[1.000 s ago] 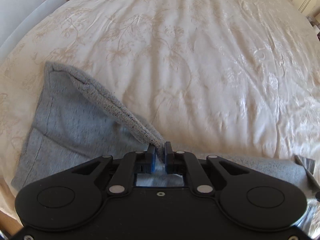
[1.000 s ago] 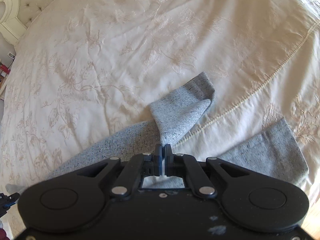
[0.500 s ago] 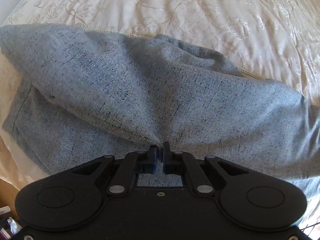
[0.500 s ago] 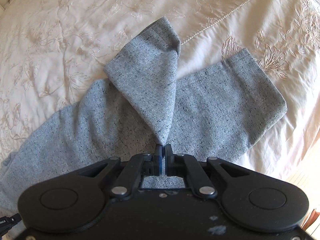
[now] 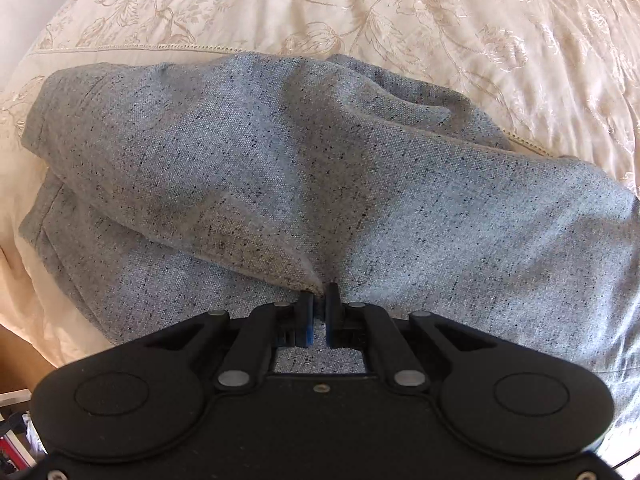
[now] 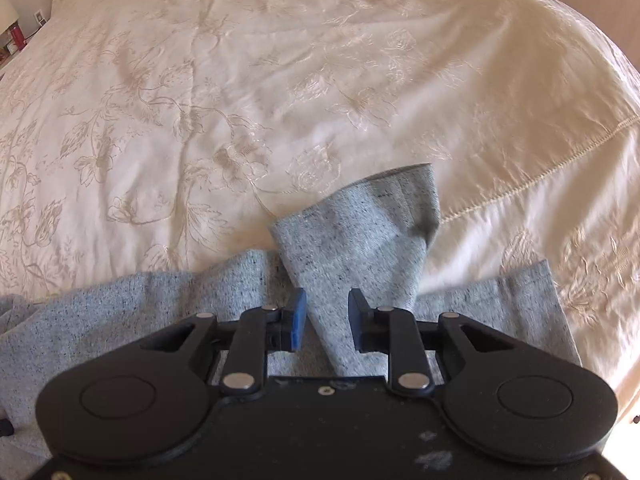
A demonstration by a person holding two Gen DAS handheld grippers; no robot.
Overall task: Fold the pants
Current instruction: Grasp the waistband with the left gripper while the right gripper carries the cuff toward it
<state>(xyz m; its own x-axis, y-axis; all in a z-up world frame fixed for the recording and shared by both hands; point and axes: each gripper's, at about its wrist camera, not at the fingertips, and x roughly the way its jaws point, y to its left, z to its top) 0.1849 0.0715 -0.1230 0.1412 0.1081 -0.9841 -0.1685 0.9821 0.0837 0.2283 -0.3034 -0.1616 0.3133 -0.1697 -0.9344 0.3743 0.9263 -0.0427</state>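
Laying folded pants (image 5: 360,184) down on the bedspread (image 6: 240,80).
L gripper (image 5: 318,300) was pinched shut on a fabric corner; R gripper (image 6: 326,312) jaws were opening, cloth between, unpressed. Best to release low, no dragging.

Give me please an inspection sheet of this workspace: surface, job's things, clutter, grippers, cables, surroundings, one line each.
Surface: cream embroidered bedspread, lightly wrinkled.
Job's things: grey pants, one layer folded over another; a leg end is still raised.
Clutter: nothing seen on the bed.
Grippers: left gripper shut on a corner of the pants; right gripper opening, with the leg end between its fingers but not pressed.
Cables: nothing seen clearly.
Surroundings: small items beside the bed, at the far left of the right wrist view, too small to identify.
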